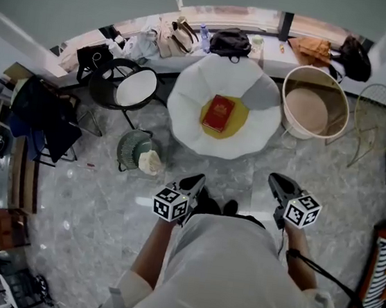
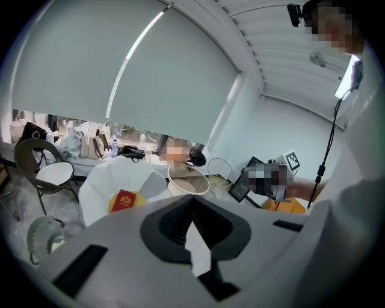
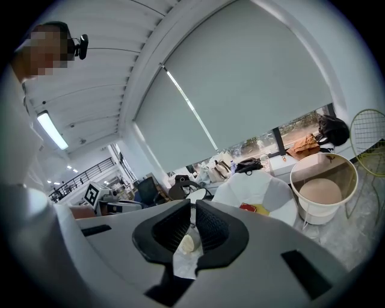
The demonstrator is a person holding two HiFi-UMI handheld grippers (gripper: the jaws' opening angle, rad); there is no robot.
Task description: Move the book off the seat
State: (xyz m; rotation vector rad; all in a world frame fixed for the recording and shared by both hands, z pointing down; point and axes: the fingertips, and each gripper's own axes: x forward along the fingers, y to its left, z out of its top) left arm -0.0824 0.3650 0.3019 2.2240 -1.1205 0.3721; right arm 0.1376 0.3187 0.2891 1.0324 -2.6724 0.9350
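Observation:
A red book (image 1: 218, 112) lies on a yellow cushion (image 1: 235, 122) in the middle of a white petal-shaped seat (image 1: 185, 107). Both grippers hover over the floor in front of the seat, well short of it. My left gripper (image 1: 197, 180) is shut and holds nothing. My right gripper (image 1: 277, 180) is also shut and empty. In the left gripper view the book (image 2: 124, 200) shows left of the closed jaws of the left gripper (image 2: 192, 200). In the right gripper view the book (image 3: 248, 207) lies on the seat (image 3: 267, 191), to the right of the right gripper (image 3: 192, 212).
A round beige tub (image 1: 314, 105) stands right of the seat, with a wire chair (image 1: 375, 116) beyond it. Left of the seat are a black chair with a white round pad (image 1: 135, 87) and a green wire basket (image 1: 135, 150). Bags (image 1: 231, 41) line the window ledge behind.

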